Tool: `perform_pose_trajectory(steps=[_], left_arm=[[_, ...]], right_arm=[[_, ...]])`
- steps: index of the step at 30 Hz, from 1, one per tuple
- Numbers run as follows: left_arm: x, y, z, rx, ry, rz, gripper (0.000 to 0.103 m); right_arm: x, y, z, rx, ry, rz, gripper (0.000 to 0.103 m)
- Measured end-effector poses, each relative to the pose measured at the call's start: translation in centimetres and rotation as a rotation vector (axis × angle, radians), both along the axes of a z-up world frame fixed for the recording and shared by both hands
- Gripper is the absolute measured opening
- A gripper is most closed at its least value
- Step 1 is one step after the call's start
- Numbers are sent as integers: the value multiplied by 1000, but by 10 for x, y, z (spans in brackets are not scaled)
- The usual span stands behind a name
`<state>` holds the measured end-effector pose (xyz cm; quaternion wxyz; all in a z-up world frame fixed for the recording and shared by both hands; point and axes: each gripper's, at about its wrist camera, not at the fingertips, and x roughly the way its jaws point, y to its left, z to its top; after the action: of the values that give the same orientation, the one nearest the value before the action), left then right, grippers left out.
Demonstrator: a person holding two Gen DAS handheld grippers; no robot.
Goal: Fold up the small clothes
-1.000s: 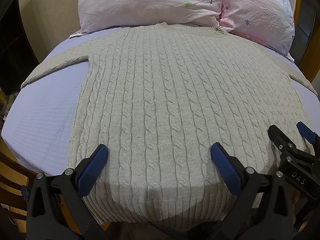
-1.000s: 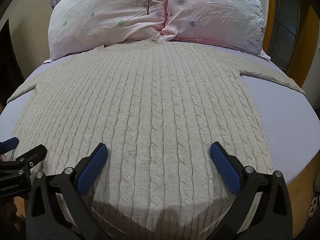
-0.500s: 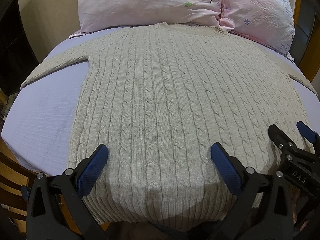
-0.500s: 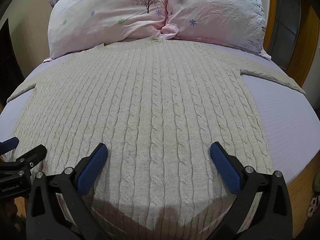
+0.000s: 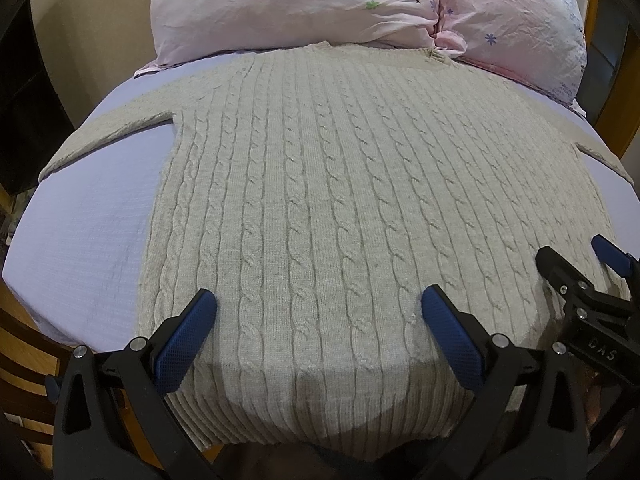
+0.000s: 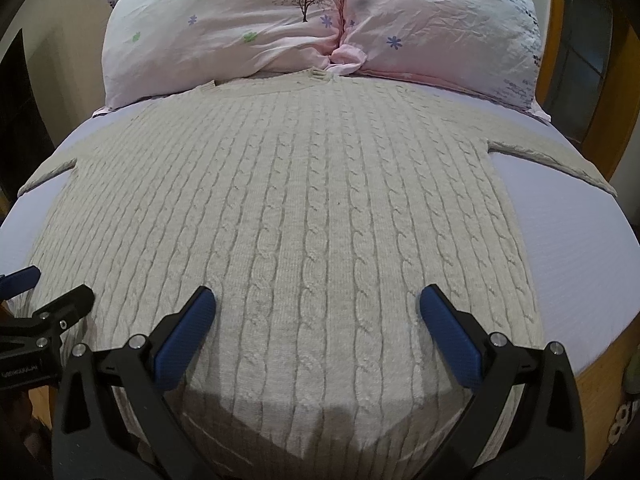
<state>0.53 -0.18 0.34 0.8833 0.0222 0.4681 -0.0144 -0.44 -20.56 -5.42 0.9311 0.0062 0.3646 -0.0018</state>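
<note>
A beige cable-knit sweater (image 5: 328,184) lies flat and spread out on a lavender bed sheet (image 5: 88,216), collar toward the pillows, sleeves out to both sides, hem hanging over the near bed edge. It also fills the right wrist view (image 6: 304,208). My left gripper (image 5: 318,312) is open and empty above the hem, left of centre. My right gripper (image 6: 316,310) is open and empty above the hem, right of centre. The right gripper shows at the right edge of the left wrist view (image 5: 576,264); the left gripper shows at the left edge of the right wrist view (image 6: 48,292).
Two pink floral pillows (image 6: 320,20) lie at the head of the bed behind the collar. A wooden bed frame (image 6: 600,392) runs along the right side and a wooden frame part (image 5: 24,352) shows at lower left. Bare sheet (image 6: 576,248) lies right of the sweater.
</note>
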Motion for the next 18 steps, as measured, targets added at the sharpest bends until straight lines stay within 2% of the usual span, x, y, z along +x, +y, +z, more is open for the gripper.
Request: perform_pose_trajectory(steps=[4,7,10,12,15,16,18], left_arm=[[-4,-1,-1,0,-49,-5,102],[-5,-1,-2,0,-84,-30,102],[4,12,5,-42,-75,-47,102],[14,34,17,-75,-125,-18,102],[42,76,30,-121,-163,35,102],[53,94,31,-154,-164,55,102],[68,120,31,-209,-163,85,102]], right_arm=[[-6,-3,-3,-2,-52,49,101],[0,-21,7,49,-38,102,101],[11,-86,39,171,-109,-24,101],[26,-150,56,275,-133,-180,101],[54,-250,61,453,-117,-413,100],[62,-278,58,503,-107,-472,98],[81,-334,49,579,-78,-599,80]])
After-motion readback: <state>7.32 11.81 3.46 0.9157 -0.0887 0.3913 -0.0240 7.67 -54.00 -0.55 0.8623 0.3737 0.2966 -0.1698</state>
